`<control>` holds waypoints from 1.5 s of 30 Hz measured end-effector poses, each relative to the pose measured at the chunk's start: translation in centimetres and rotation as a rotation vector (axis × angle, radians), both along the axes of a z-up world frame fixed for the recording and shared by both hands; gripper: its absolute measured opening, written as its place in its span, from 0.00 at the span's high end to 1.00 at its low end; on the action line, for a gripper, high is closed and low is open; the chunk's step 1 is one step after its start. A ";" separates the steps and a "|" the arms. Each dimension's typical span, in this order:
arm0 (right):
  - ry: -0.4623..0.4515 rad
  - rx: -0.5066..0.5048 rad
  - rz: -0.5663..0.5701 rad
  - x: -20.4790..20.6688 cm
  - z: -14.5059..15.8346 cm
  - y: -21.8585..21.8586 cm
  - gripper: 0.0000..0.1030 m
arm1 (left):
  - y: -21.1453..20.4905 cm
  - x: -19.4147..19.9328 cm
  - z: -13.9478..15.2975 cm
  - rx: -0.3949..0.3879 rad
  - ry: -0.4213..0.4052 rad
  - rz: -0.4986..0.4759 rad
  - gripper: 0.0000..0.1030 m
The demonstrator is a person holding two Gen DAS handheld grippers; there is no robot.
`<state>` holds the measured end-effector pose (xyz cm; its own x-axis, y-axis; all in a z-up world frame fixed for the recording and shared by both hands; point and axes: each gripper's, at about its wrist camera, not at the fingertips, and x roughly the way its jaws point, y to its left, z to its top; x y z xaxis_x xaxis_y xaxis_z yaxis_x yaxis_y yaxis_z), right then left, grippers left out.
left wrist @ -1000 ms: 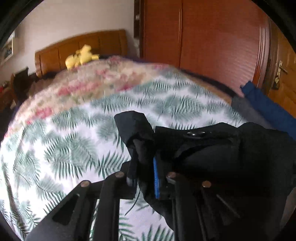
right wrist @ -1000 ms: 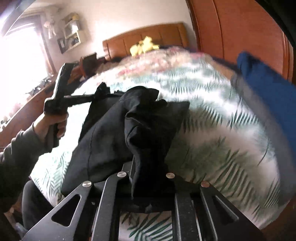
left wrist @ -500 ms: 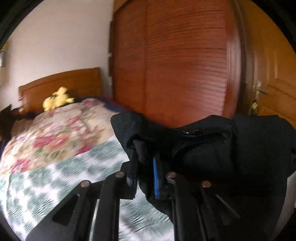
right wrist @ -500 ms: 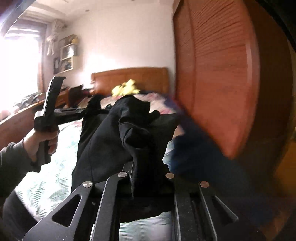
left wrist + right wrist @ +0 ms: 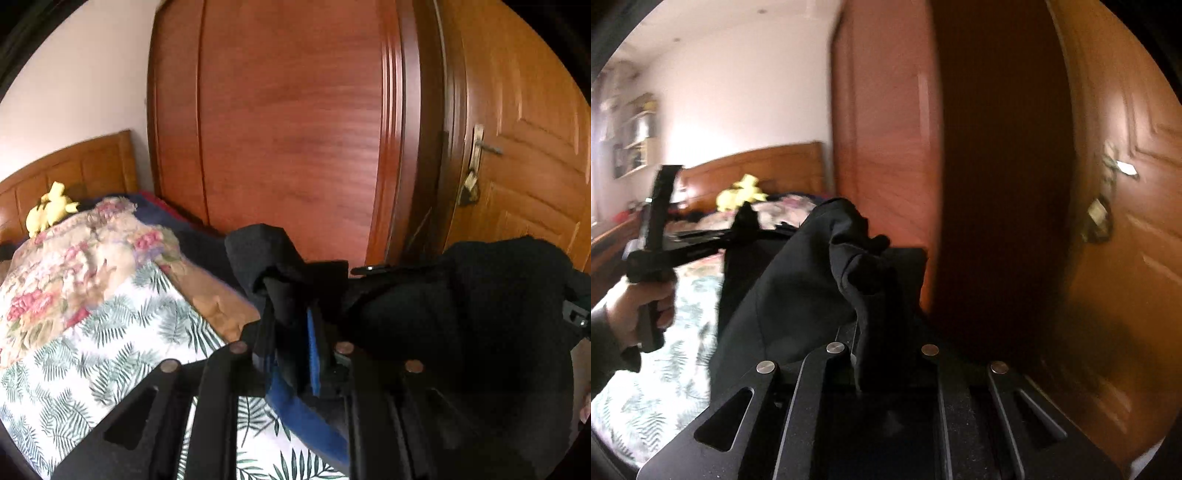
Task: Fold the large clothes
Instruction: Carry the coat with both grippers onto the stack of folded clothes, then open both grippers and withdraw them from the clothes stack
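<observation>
A black garment (image 5: 461, 314) hangs in the air, stretched between both grippers. In the left wrist view my left gripper (image 5: 295, 332) has a bunched edge of it between its blue pads; its jaws are opening slightly, but the cloth is still pinched. In the right wrist view my right gripper (image 5: 882, 332) is shut on another fold of the black garment (image 5: 798, 295). That view also shows the left gripper (image 5: 746, 221) on the left, held by a hand (image 5: 631, 306), with the cloth spanning between the two. A blue garment (image 5: 306, 417) lies below on the bed.
The bed (image 5: 110, 332), with a fern-print sheet and a floral quilt, lies to the left and below. A yellow plush toy (image 5: 51, 206) sits by the wooden headboard. A tall wooden wardrobe (image 5: 288, 129) and a door (image 5: 524, 147) stand close ahead.
Both grippers have risen and swung right, from over the bed toward the wardrobe and door. The black garment came up with them, still held by both.
</observation>
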<state>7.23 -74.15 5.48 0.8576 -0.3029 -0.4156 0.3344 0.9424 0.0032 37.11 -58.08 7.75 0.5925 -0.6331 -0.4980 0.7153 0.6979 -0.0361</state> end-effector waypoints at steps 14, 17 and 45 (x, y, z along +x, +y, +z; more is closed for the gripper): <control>0.004 -0.154 -0.098 -0.8 0.1 1.5 0.55 | 4.2 -2.7 -1.8 0.057 0.027 -0.038 0.78; -0.033 -0.149 -0.039 0.6 1.7 2.4 0.55 | 6.0 -4.5 -1.1 0.055 -0.001 -0.048 0.76; 0.121 -0.081 -0.035 2.6 0.5 8.9 0.48 | 27.6 -20.6 2.4 0.025 -0.104 0.093 0.65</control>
